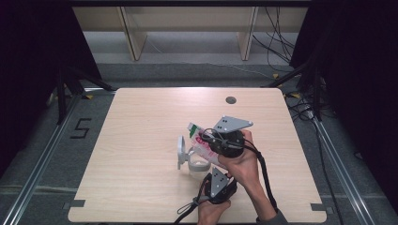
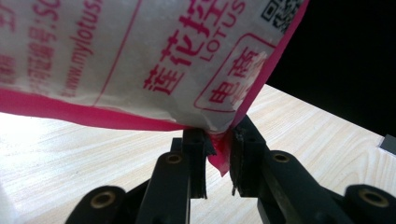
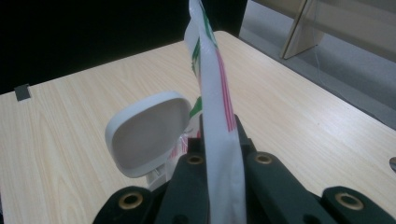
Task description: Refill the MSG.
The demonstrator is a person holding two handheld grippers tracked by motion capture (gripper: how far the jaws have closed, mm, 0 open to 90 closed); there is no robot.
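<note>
Two tongs: both clamped on one printed pouch [image 1: 202, 140], held over the desk [image 1: 141, 122] nearer its front edge, right of centre.
Left tongs [image 2: 219, 154]: pinch the pouch's pink corner.
Right tongs [image 3: 219, 154]: squeeze the pouch edge-on.
High view: clear container [image 1: 197, 161] beneath the pouch, white lid [image 1: 181, 151] flipped up.
Left gripper view: red lettering on the pouch.
Right gripper view: lid's hollow underside.

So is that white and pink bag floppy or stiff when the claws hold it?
Probably floppy: the bag is thin film, creased where the left claw pinches its corner. Likely light, since the right claw holds it up by one edge. Its glossy film may be slippery.
</note>
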